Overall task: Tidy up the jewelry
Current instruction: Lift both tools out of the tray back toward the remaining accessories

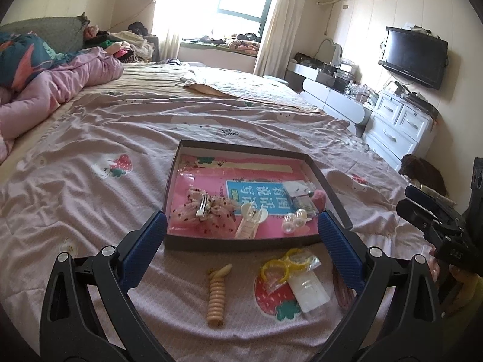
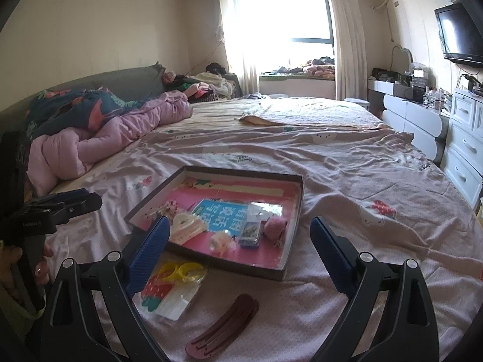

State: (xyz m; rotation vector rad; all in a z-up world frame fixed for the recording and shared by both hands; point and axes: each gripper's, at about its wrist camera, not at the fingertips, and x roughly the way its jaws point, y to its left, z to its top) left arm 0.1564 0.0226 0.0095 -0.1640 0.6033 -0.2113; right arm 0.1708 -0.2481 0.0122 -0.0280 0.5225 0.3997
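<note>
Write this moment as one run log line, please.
left hand-held gripper: open | right hand-held gripper: open | tray: partly filled | outside: coil tie, brown clip

Cluttered tray (image 1: 329,187) (hair clips (image 1: 215,291) outside)

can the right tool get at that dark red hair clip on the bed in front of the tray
Probably yes. The right tool is open, and the dark red hair clip lies flat on the bedspread, below and between its fingers, apart from the packet of yellow rings. Nothing covers it.
</note>
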